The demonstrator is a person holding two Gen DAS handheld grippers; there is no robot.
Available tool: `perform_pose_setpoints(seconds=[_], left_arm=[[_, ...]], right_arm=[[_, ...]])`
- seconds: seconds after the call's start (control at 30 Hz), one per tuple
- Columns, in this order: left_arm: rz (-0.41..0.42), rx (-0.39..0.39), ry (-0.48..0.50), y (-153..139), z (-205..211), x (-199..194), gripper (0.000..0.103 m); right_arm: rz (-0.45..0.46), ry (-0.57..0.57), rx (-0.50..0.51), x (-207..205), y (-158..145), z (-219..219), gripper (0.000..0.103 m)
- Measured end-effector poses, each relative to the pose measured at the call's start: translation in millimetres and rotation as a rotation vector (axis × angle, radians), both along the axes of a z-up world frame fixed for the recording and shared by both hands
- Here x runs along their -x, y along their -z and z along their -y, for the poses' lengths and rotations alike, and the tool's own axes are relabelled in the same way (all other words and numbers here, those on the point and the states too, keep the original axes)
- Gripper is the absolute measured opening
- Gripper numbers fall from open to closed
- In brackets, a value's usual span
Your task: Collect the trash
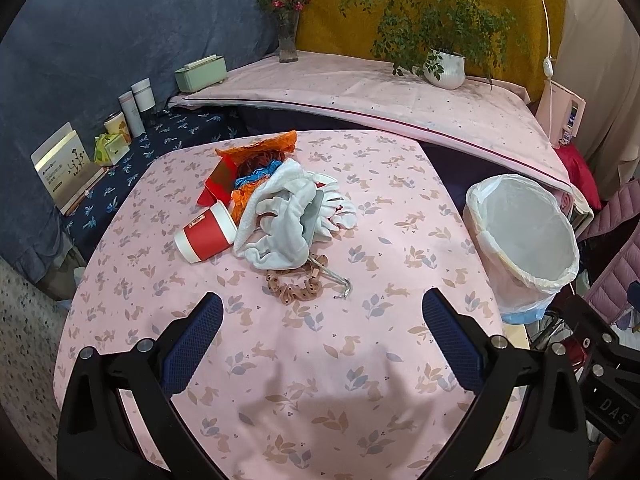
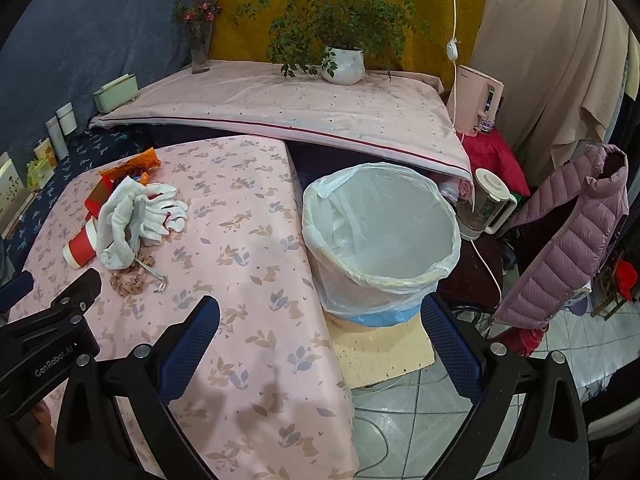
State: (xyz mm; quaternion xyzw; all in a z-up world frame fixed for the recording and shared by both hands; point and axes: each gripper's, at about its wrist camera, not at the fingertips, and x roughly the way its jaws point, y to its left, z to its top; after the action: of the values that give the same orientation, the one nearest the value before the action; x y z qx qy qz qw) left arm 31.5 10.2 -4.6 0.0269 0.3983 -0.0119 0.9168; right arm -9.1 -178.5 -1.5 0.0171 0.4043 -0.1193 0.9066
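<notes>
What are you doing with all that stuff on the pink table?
A person is tidying up trash with two grabbing tools. The left gripper and right gripper are both open and hold nothing. A pile sits on the table: a tipped red paper cup, an orange wrapper, white cloths and a scrunchie. The lined bin beside the table has nothing in it yet.
</notes>
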Motion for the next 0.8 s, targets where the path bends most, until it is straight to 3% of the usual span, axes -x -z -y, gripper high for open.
perform_pose_setpoints(seconds=[0.8], left_arm=[[0.002,0.028,0.003,-4,4,7,0.095]], right_arm=[[0.027,0.030,0.013,10,-7,9,0.096]])
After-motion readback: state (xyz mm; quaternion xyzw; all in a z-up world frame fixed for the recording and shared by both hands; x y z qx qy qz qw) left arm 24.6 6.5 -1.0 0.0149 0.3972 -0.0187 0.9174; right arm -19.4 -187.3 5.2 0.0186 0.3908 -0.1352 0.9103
